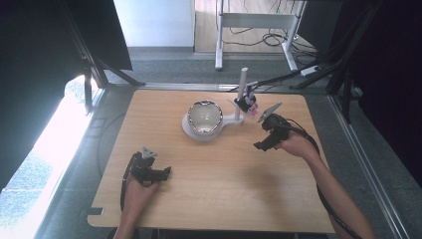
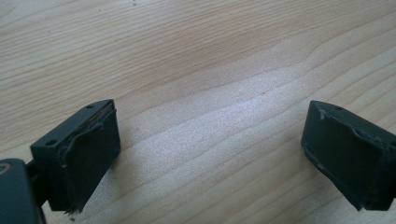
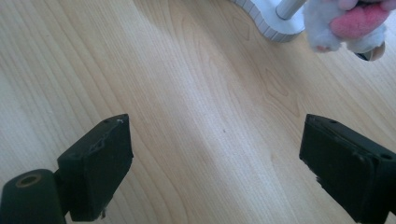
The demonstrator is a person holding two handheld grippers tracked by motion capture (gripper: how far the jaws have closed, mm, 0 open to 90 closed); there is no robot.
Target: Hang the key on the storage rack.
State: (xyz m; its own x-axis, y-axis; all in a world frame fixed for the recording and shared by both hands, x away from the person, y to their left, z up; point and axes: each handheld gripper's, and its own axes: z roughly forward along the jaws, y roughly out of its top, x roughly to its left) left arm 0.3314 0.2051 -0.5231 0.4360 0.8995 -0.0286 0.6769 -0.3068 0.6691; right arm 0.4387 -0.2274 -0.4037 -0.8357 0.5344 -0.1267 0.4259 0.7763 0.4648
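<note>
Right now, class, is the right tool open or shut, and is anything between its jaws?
Open. The right tool has its two black jaws standing wide apart, with bare light wooden table between them and nothing held.

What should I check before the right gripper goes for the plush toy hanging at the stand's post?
1. Right gripper jaws open, nothing between them: ok.
2. Plush toy ahead of the jaws: ok, though off toward the upper right.
3. Path over the table free: ok.
4. Left gripper open, parked away: ok.
5. Bowl on the white stand apart from the approach: ok.
6. How the toy is attached: cannot tell.
</note>
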